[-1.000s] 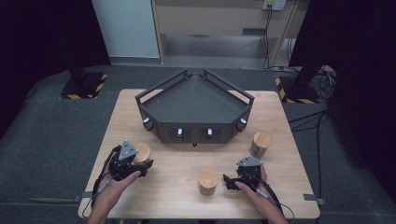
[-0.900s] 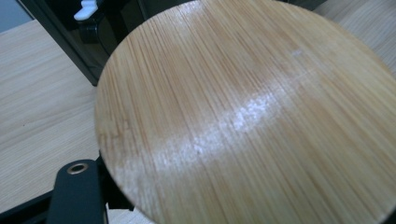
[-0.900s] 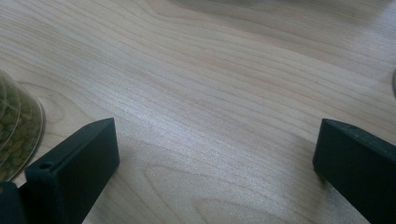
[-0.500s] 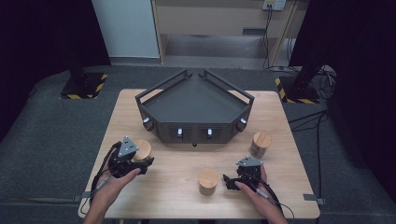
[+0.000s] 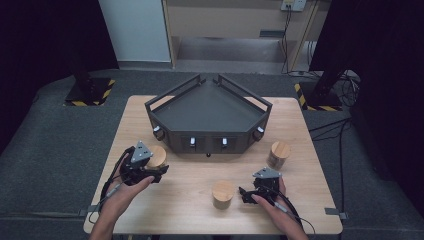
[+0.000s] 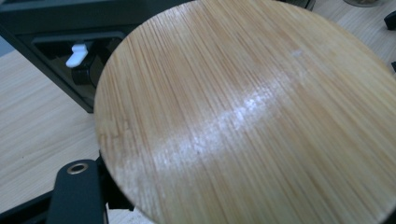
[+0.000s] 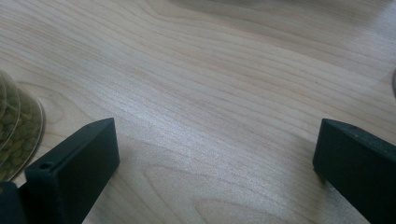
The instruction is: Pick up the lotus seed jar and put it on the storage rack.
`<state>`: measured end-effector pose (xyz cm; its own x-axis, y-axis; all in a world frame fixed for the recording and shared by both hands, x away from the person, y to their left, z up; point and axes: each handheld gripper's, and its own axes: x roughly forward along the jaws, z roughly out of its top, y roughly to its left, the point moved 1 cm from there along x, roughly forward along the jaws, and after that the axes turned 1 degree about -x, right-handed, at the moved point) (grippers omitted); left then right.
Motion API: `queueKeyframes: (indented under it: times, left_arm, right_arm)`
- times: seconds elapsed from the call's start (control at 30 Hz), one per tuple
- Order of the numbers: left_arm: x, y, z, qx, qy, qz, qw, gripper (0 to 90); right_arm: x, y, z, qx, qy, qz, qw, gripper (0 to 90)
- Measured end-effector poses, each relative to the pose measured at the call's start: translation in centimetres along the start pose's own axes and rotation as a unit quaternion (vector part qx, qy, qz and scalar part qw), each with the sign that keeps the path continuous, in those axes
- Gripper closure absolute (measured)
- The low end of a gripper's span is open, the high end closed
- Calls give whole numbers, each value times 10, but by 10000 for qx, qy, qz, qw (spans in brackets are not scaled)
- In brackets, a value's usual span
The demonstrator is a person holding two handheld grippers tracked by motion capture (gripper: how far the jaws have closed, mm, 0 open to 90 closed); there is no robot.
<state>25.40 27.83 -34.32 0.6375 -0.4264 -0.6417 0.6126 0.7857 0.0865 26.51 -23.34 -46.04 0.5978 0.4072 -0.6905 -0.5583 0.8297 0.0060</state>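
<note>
My left gripper (image 5: pixel 151 170) is shut on a jar with a round bamboo lid (image 5: pixel 158 155) at the table's left, just in front of the dark tray (image 5: pixel 210 107). In the left gripper view the lid (image 6: pixel 243 112) looms close, and one black finger (image 6: pixel 74 191) shows beneath its edge. My right gripper (image 5: pixel 246 194) rests low over the table near the front right, open, with bare wood between its jaws (image 7: pixel 215 158). A second lidded jar (image 5: pixel 223 193) stands just left of it; its glass side with greenish contents (image 7: pixel 14 130) sits by the jaw.
A third bamboo-lidded jar (image 5: pixel 278 153) stands at the right, beside the tray's corner. The tray has raised rails and white latches (image 6: pixel 77 53) along its front wall. The wooden table (image 5: pixel 190 215) is ringed by dark floor, and a cable trails from each gripper.
My left gripper has risen slightly with the jar in it, drifting a little toward the tray. The right gripper and the other two jars have stayed put.
</note>
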Motion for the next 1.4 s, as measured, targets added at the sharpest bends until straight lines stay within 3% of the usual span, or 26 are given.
queueKeyframes:
  times: [0.83, 1.4]
  left_arm:
    - [6, 0, 39, 218, -39, -166, 9996, 245]
    - [13, 4, 60, 253, -90, -219, 9994, 245]
  right_arm:
    - [0, 0, 0, 1, 1, 0, 10000, 4]
    - [0, 0, 0, -2, 1, 0, 10000, 4]
